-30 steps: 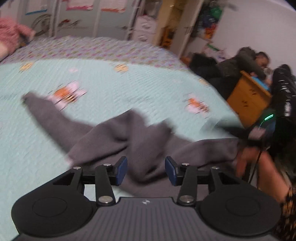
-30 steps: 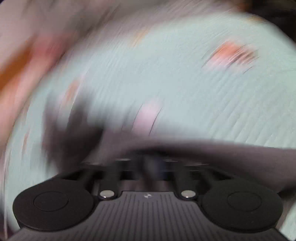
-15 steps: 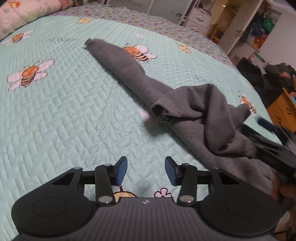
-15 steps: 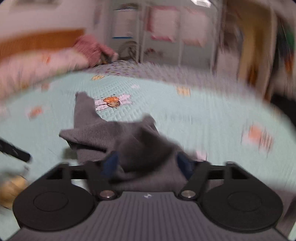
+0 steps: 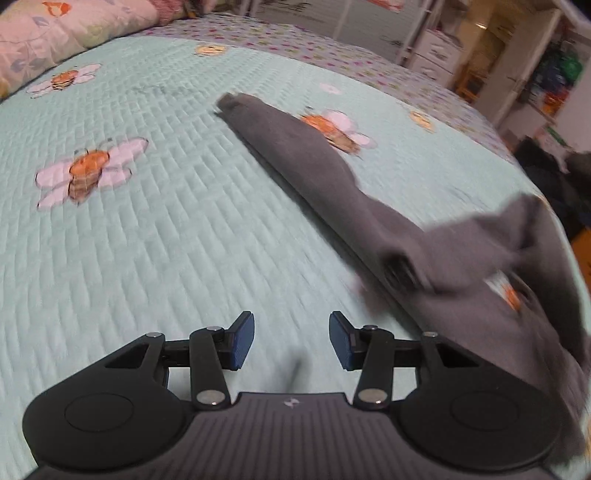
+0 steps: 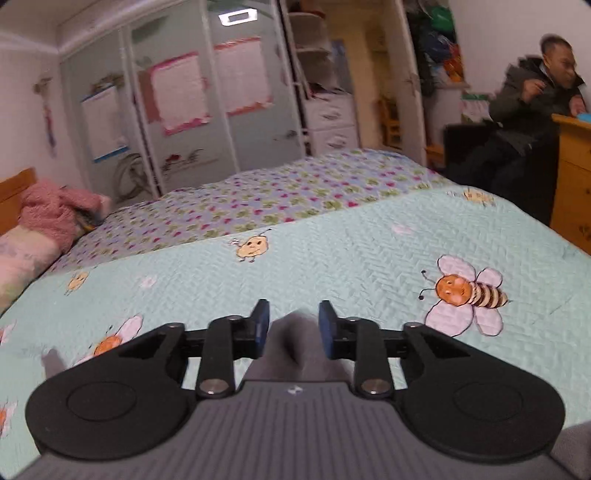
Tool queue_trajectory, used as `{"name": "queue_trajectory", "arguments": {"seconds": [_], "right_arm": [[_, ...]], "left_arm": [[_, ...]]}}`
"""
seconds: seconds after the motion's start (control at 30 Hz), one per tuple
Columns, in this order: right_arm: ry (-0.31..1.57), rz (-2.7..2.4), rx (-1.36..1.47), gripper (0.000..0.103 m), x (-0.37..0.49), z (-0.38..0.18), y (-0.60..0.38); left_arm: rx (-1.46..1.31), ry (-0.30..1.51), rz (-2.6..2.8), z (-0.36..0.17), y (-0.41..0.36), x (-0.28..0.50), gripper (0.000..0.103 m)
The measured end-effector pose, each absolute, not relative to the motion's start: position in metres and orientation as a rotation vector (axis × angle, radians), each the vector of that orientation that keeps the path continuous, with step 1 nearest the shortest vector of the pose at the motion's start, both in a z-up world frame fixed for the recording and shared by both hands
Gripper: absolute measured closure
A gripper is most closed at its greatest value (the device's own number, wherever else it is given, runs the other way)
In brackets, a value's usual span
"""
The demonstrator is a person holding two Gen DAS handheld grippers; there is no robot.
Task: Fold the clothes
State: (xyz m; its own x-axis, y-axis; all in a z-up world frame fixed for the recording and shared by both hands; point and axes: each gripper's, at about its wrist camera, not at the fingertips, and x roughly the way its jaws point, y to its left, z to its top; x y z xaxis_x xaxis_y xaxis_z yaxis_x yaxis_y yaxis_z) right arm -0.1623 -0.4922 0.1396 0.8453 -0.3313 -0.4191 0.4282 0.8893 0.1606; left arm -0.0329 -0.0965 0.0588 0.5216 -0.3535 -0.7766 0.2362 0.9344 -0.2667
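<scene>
- Left wrist view: left gripper (image 5: 291,339) over the bedspread (image 5: 155,229), jaws partly open, nothing between the blue pads (image 5: 242,341).
- Grey garment (image 5: 317,162) lying on bedspread ahead and to the right of left gripper, well clear of its fingers.
- One narrow end of garment stretched out toward far side of bed, partly over a bee print (image 5: 334,127).
- Near end of garment bunched and lifted off bedspread at right edge of view, blurred; running down past the gripper's right side.
- Second bee print (image 5: 88,171) on bare bedspread to the left; pillow (image 5: 70,29) at top left.
- Right wrist view: right gripper (image 6: 293,328) low over bedspread (image 6: 332,251), jaws closing.
- Fold of grey garment (image 6: 295,354) standing up between right gripper's pads (image 6: 260,328); narrow gaps visible either side, pads not yet pressing it.
- More grey cloth at lower right corner under right gripper body.
- Large bee print (image 6: 465,293) right of fingers.
- Floral quilt (image 6: 258,203) on far half of bed; pink cloth (image 6: 55,210) heaped at far left.
- Wardrobe (image 6: 192,103) behind bed, with sheets stuck on its doors.
- Seated person (image 6: 532,99) in dark coat at wooden desk (image 6: 574,170), far right.
</scene>
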Motion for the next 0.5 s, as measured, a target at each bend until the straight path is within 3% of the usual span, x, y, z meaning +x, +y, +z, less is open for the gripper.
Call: {"name": "queue_trajectory", "arguments": {"seconds": [0.2, 0.43, 0.47, 0.5], "right_arm": [[0.478, -0.264, 0.2, 0.037, -0.281, 0.101, -0.429], [0.666, -0.129, -0.271, 0.032, -0.352, 0.044, -0.328], [0.689, -0.145, -0.329, 0.033, -0.349, 0.038, -0.323], [0.705, -0.149, -0.363, 0.036, -0.345, 0.034, -0.321]], "left_arm": [[-0.279, 0.963, -0.307, 0.053, -0.107, 0.053, 0.054], [-0.378, 1.015, -0.276, 0.029, -0.133, 0.105, 0.042], [-0.378, 1.003, -0.281, 0.031, -0.139, 0.108, 0.042], [-0.345, 1.001, -0.29, 0.033, -0.148, 0.111, 0.055]]}}
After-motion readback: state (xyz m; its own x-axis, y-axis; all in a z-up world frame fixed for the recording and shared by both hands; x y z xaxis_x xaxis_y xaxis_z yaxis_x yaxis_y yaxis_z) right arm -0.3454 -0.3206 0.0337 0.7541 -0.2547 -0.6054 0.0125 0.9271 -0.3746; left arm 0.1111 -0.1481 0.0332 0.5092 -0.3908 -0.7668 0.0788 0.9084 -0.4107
